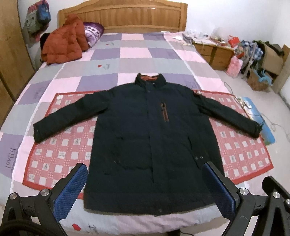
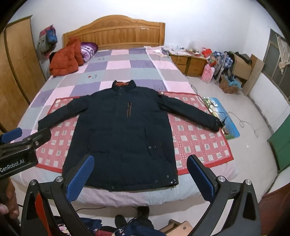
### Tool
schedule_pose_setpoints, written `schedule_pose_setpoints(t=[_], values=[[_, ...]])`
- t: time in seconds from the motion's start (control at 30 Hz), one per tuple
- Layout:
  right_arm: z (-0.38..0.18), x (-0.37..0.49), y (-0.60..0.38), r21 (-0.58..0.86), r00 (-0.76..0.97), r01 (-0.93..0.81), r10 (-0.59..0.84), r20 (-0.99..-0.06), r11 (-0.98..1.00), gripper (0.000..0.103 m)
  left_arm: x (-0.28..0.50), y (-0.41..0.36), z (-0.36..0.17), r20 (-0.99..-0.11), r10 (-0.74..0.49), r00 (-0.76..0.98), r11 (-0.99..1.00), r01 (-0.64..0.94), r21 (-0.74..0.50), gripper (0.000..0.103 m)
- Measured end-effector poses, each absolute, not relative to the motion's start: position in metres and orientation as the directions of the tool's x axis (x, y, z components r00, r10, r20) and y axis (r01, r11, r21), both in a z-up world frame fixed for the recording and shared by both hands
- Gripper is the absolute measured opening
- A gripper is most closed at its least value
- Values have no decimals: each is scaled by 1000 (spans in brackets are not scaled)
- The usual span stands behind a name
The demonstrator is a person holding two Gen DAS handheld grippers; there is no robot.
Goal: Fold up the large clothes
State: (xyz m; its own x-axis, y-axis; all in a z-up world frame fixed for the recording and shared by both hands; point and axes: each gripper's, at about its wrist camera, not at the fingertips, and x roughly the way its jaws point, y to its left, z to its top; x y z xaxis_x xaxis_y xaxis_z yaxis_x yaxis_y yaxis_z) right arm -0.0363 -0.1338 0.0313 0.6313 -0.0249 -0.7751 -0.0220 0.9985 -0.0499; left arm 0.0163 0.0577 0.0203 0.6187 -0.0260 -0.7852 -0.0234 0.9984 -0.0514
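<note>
A dark navy jacket (image 1: 145,130) lies flat and face up on the bed, sleeves spread out to both sides, collar toward the headboard; it also shows in the right wrist view (image 2: 123,134). It rests on a red patterned mat (image 1: 59,150). My left gripper (image 1: 145,183) is open and empty, above the jacket's hem. My right gripper (image 2: 140,172) is open and empty, held back from the bed's foot edge near the hem. The left gripper also shows at the left edge of the right wrist view (image 2: 23,139).
An orange puffer coat (image 1: 63,43) and a purple pillow (image 1: 93,32) lie by the wooden headboard (image 1: 123,16). The checked bedspread (image 1: 134,52) covers the bed. Nightstands (image 2: 188,63), bags and boxes (image 2: 241,67) stand right of the bed. A cable and floor mat (image 2: 226,123) lie beside it.
</note>
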Motion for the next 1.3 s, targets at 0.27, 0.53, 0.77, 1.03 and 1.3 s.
schedule_pose_setpoints(t=[0.27,0.53,0.77,1.03,1.3], values=[[33,-18,-123,-57,643,-41,-17,-766,998,103,31,72,17,-783,-20,622,997,-50,-65,103],[28,2,-122,-53,623,-42,-15,-782,998,103,51,71,5,-801,-10,598,996,-63,-60,103],[14,42,-143,-39,608,-38,-8,-794,999,103,82,59,-12,-824,-3,567,996,-71,-53,103],[-10,106,-186,-36,628,-93,31,-777,995,103,135,35,-39,-853,30,522,993,-110,-32,103],[-73,195,-223,-60,632,-171,63,-772,983,103,190,33,-97,-886,29,462,990,-137,-39,103]])
